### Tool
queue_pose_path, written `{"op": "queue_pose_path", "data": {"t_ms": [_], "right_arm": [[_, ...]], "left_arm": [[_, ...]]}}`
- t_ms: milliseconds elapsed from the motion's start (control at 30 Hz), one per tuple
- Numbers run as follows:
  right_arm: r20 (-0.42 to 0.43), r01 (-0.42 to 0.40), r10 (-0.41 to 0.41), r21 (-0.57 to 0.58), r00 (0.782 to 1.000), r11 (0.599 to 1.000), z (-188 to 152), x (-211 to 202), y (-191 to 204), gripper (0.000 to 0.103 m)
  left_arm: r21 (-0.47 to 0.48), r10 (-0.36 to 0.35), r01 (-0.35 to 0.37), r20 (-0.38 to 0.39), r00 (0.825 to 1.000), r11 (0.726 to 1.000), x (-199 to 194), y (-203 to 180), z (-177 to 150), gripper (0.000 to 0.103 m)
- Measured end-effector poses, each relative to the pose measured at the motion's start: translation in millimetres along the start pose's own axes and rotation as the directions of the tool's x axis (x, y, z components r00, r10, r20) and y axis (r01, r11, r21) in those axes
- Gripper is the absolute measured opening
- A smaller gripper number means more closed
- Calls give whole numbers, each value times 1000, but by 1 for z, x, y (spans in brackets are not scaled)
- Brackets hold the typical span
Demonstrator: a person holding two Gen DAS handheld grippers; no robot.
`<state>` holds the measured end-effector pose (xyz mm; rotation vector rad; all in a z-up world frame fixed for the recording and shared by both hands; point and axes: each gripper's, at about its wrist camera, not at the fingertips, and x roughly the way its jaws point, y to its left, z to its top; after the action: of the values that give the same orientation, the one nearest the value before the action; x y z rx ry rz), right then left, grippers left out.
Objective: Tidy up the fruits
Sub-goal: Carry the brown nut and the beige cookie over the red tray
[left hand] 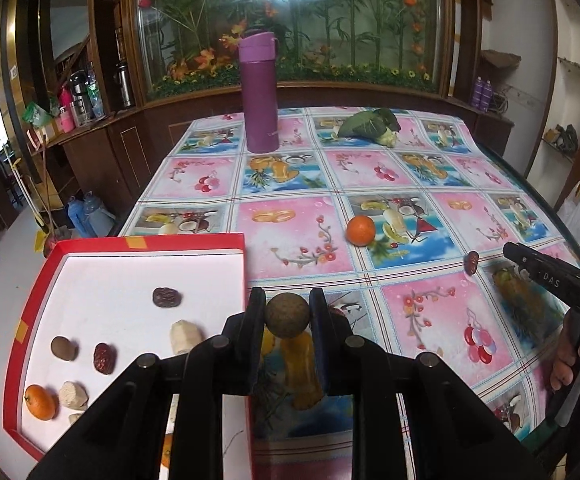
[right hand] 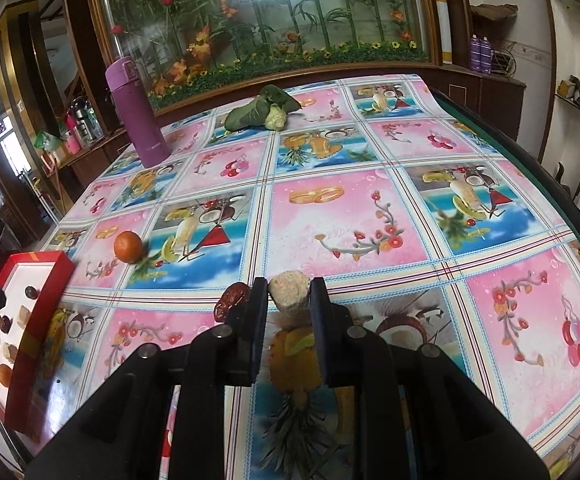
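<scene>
Left gripper [left hand: 287, 316] has its jaws clamped on a round brown ball [left hand: 287, 316], held just off the right edge of the red box [left hand: 29, 312]. Right gripper [right hand: 288, 292] has its jaws closed on a pale beige chunk [right hand: 289, 291], with a red date [right hand: 231, 300] lying right beside it on the surface [right hand: 350, 216]. Inside the box: dates, pale chunks, a brown nut and an orange. Another orange [left hand: 360, 230] sits loose, to the right of the box. Only readable writing is "DAS" on the right gripper's side in the left wrist view. A purple flask [left hand: 258, 92] stands well behind the box.
</scene>
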<state>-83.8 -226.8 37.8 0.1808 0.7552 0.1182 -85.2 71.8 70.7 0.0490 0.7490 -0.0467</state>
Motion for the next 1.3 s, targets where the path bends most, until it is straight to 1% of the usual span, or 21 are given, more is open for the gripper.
{"op": "queue_pose_path", "data": {"t_ms": [333, 633, 767, 900, 1000, 1100, 1200, 1300], "right_arm": [[-7, 21, -20, 49, 1000, 999, -1, 3, -8, 23], [17, 44, -45, 62, 999, 997, -1, 0, -9, 23], [19, 43, -44, 73, 999, 996, -2, -1, -7, 23], [14, 20, -21, 80, 1000, 997, -3, 0, 0, 23], [25, -4, 2, 82, 1000, 997, -4, -2, 10, 23], [13, -44, 44, 74, 999, 996, -7, 1, 27, 23], [7, -71, 71, 40, 997, 997, -10, 3, 46, 23], [-6, -123, 123, 28, 992, 992, -12, 6, 68, 23]], "left_arm": [[-36, 1, 0, 9, 1000, 999, -12, 13, -11, 21], [-53, 3, -2, 19, 1000, 999, -18, 20, -16, 21], [-69, 2, -1, 19, 1000, 998, -20, 27, -19, 21], [-97, 12, -9, 21, 1000, 995, -23, 41, -24, 21], [-132, 39, -35, 24, 999, 991, -26, 60, -28, 21], [-180, 75, -69, 26, 997, 981, -32, 86, -31, 21], [-220, 130, -121, 27, 991, 968, -38, 111, -36, 21], [-255, 174, -164, 18, 985, 953, -41, 135, -41, 21]]}}
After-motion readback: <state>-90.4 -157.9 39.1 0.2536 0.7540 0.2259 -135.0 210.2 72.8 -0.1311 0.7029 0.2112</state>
